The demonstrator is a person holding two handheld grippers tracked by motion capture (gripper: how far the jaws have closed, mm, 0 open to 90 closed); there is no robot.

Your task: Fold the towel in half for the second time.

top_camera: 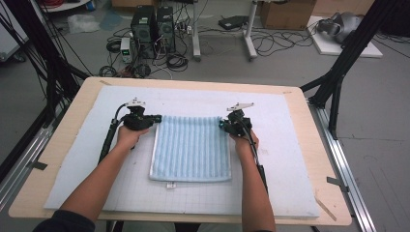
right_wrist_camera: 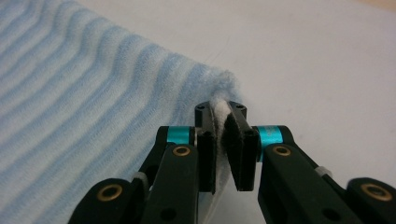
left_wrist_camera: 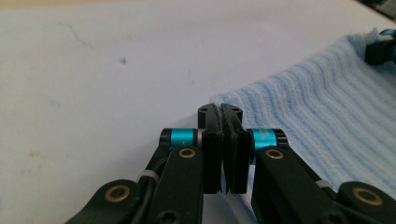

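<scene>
A light blue ribbed towel [top_camera: 191, 150] lies flat on the white mat [top_camera: 290, 159], with a small tag at its near edge. My left gripper [top_camera: 157, 118] is at the towel's far left corner. In the left gripper view the gripper [left_wrist_camera: 221, 109] has its jaws pressed together at the corner of the towel [left_wrist_camera: 327, 107], and cloth runs under them. My right gripper [top_camera: 221, 124] is at the far right corner. In the right gripper view the gripper [right_wrist_camera: 221, 109] is shut on the towel [right_wrist_camera: 93, 93], with white fabric bunched between its pads.
The mat covers most of a wooden table [top_camera: 324, 193]. Bare mat surrounds the towel on all sides. Beyond the far edge, computers [top_camera: 152, 26], cables and black frame legs [top_camera: 338, 77] stand on the floor.
</scene>
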